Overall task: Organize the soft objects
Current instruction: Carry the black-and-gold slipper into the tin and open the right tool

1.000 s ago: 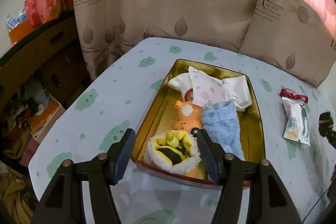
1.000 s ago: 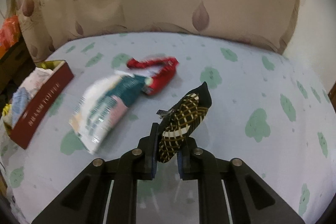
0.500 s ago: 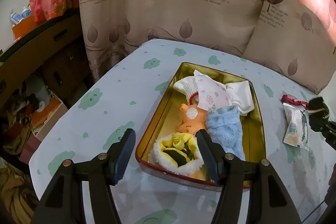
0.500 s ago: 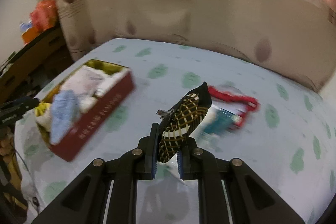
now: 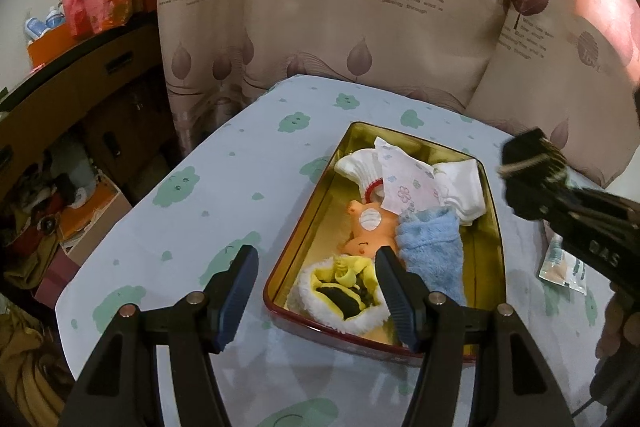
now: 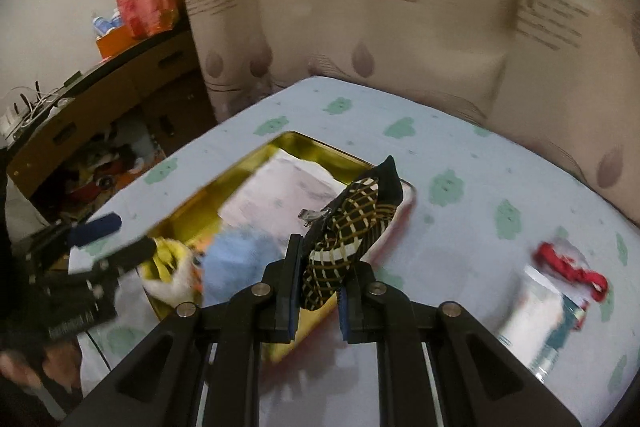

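Observation:
A dark checked sock (image 6: 352, 227) with a small metal clip stands up between the pads of my right gripper (image 6: 318, 281), which is shut on it. It hangs over the right side of the gold tin (image 5: 320, 215); from the left wrist view the sock (image 5: 528, 163) shows at the tin's far right. The tin holds white socks (image 5: 460, 187), a flowered cloth (image 5: 404, 183), an orange plush (image 5: 368, 231), a blue towel (image 5: 432, 251) and a yellow slipper (image 5: 344, 287). My left gripper (image 5: 316, 287) is open at the tin's near left corner, nothing between its fingers.
A plastic packet (image 6: 548, 315) with a red scrunchie (image 6: 572, 263) lies on the cloud-print tablecloth right of the tin. Leaf-print curtains hang behind the table. A brown cabinet (image 5: 80, 83) and floor clutter stand to the left. A hand (image 5: 620, 331) holds the right gripper.
My right gripper carried the checked sock leftward from beside the packet to above the tin's right side. The left gripper stayed put and open.

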Motion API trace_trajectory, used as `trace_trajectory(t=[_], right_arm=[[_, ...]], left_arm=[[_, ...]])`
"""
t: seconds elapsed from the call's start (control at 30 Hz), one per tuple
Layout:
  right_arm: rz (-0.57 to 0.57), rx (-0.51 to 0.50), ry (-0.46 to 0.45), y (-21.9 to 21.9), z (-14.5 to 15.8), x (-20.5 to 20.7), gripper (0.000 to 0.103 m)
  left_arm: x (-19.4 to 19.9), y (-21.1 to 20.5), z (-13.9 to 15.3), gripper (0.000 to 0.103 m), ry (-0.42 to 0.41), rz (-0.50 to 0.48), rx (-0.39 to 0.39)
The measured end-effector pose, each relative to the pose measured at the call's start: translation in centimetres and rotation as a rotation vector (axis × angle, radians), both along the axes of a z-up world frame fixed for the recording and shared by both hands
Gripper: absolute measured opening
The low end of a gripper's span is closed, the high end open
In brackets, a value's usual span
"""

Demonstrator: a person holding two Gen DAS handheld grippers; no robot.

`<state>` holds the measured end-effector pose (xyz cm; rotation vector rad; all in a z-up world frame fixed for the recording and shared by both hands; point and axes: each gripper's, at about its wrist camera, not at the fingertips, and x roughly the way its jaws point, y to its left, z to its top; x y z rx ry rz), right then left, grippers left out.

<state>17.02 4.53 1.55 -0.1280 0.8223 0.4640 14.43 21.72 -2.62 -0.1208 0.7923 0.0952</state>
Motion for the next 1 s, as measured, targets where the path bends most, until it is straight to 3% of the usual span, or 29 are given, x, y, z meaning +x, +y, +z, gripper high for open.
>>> trace_trajectory(t=[0.6, 0.8, 1.0], right_arm=[[0.097, -0.003, 0.075, 7.1, -1.8, 3.5, 0.018], [0.086, -0.03, 0.067, 7.5, -2.4, 3.2, 0.039], [0.063, -0.034, 0.061, 6.3, -2.4, 2.8, 0.047]], left_arm=[[0.1, 0.8, 0.1, 0.062, -0.008, 0.01, -0.024], [0.1, 0.9, 0.1, 0.062, -0.006, 0.014, -0.034], [0.0, 0.8, 0.2, 0.062, -0.009, 0.014, -0.037]])
